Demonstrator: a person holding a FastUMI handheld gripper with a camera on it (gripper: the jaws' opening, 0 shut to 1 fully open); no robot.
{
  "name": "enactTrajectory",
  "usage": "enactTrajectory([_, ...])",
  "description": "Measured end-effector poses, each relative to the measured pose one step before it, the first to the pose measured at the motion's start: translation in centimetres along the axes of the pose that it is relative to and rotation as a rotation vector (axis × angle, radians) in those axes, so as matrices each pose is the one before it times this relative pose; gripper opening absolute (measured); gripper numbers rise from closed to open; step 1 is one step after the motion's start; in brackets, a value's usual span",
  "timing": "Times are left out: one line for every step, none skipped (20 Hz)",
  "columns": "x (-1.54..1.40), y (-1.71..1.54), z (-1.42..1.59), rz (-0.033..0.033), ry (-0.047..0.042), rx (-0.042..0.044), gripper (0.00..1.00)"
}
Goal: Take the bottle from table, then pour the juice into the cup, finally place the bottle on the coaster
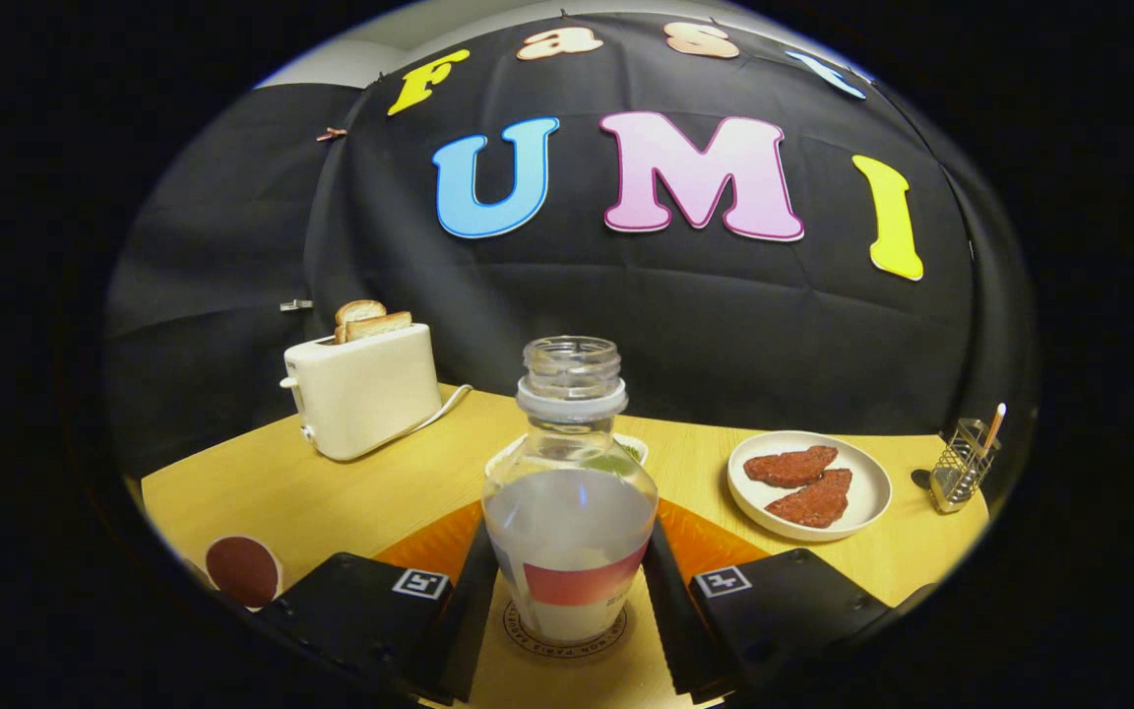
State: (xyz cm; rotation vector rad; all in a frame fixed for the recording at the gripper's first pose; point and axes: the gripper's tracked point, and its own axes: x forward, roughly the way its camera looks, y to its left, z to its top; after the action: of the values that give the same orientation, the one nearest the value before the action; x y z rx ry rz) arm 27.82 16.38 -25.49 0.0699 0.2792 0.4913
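On the table (331, 483), the bottle (569, 512) is standing upright on the coaster (567, 635), and your hand-held gripper (567, 601) is flanking it, whether pressing I cannot tell. It is uncapped, so withdrawing crookedly risks tipping it.

On the table (331, 483) stand one bottle (569, 492), one toaster (362, 389) with two slices of bread (370, 320), one plate (809, 484) with two red patties (803, 483), one coaster (567, 640), one wire holder (961, 463) and one round red-brown cup (243, 570).
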Motion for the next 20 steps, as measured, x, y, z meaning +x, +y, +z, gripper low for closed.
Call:
enactTrajectory([-0.154, 0.046, 0.02, -0.00313, -0.00574, 0.00196, 0.75])
enactTrajectory([0.006, 0.022, 0.189, -0.00636, -0.01377, -0.00612, 0.76])
enactTrajectory([0.019, 0.06, -0.246, 0.00142, 0.00407, -0.00829, 0.76])
enactTrajectory([-0.26, 0.192, 0.03, 0.00605, -0.00309, -0.00785, 0.76])
enactTrajectory([0.024, 0.133, 0.033, 0.0008, 0.00489, -0.00983, 0.77])
enactTrajectory([-0.135, -0.038, -0.082, -0.00071, 0.00158, -0.01044, 0.78])
enactTrajectory([-0.117, -0.146, -0.002, -0.00512, 0.00122, -0.01007, 0.78])
enactTrajectory([-0.119, -0.113, -0.032, -0.00645, 0.00411, -0.00703, 0.83])
enactTrajectory([-0.239, -0.304, -0.159, -0.01543, 0.00193, -0.0096, 0.89])
enactTrajectory([-0.234, -0.306, 0.154, -0.01374, 0.0015, -0.01298, 1.0])
enactTrajectory([-0.342, -0.079, 0.125, -0.00703, -0.00224, -0.00707, 1.0])
enactTrajectory([-0.451, 0.165, 0.114, 0.004, -0.002, 0.00299, 1.0])
enactTrajectory([-0.502, 0.15, 0.199, 0.00043, -0.00285, 0.00863, 1.0])
enactTrajectory([-0.556, -0.064, 0.25, -0.00525, -0.00491, 0.01087, 1.0])
enactTrajectory([-0.715, -0.024, 0.28, -0.00752, -0.00302, 0.00494, 0.99])
enactTrajectory([-0.806, -0.066, 0.264, -0.01077, -0.0087, -0.0043, 0.98])
enactTrajectory([-0.88, 0.203, 0.251, 0.00108, -0.00733, -0.00682, 0.98])
enactTrajectory([-0.776, 0.281, 0.114, 0.00356, -0.00516, -0.01056, 0.98])
enactTrajectory([-0.822, 0.175, 0.139, 0.00324, 0.00157, -0.01272, 0.98])
enactTrajectory([-0.949, 0.119, 0.161, 0.00419, 0.00313, -0.00601, 0.98])
